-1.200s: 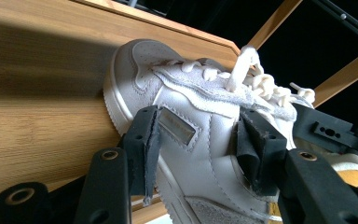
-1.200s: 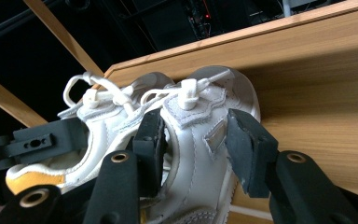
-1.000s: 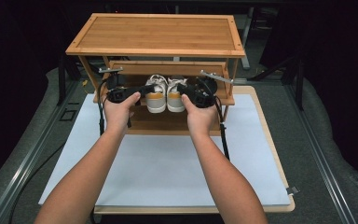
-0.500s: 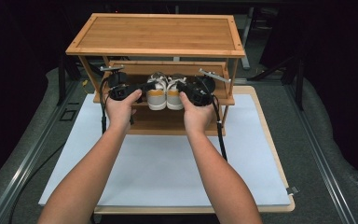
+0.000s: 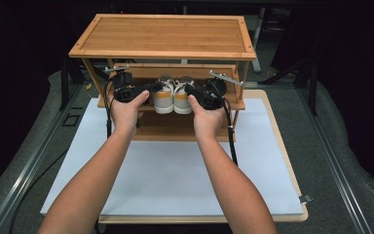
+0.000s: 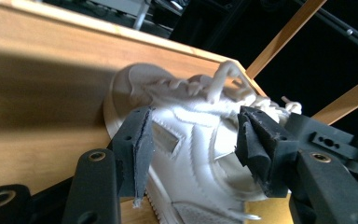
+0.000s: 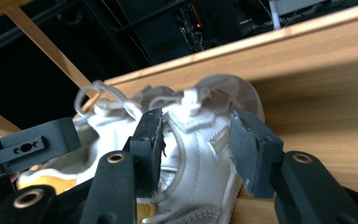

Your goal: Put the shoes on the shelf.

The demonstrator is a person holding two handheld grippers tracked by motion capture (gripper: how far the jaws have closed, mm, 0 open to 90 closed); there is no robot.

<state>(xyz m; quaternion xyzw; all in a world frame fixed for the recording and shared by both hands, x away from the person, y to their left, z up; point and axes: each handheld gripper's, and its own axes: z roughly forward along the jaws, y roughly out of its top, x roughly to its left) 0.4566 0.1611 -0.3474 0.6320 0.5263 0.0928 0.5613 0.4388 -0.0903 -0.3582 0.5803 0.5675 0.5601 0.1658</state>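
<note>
The pair of white sneakers, a left shoe [image 5: 164, 96] and a right shoe [image 5: 182, 96], sits side by side on the middle shelf [image 5: 229, 105] of a bamboo shoe rack [image 5: 160, 34], heels with tan patches turned toward the person and toes pointing to the back. The shoes touch or nearly touch along their inner sides.

The left gripper [image 5: 143, 91] comes in at the outer flank of the left shoe [image 6: 186, 140], and in the left gripper view its jaws stand apart with the white upper between them, neither pad clearly pressing the leather. The right gripper [image 5: 195, 92] mirrors it at the right shoe [image 7: 196, 140]; its jaws also stand apart around the laced upper, not yet closed. Both hands, the left hand [image 5: 125, 111] and the right hand [image 5: 207, 117], hold their tools just under the top shelf [image 5: 160, 53]. The rack stands at the far end of a white mat [image 5: 175, 170] on the desk [image 5: 292, 161].

The risks, as I judge them: loose laces [image 7: 98, 100] lie close to the jaws, so a closing pad may catch only a lace and the shoe would drop when lifted. A grip on the soft upper alone could let the shoe tilt and slip. The low clearance under the top shelf means a lift that rises too early may knock a gripper or a shoe against the wood, and pulling one shoe could drag its neighbour off the shelf edge.
</note>
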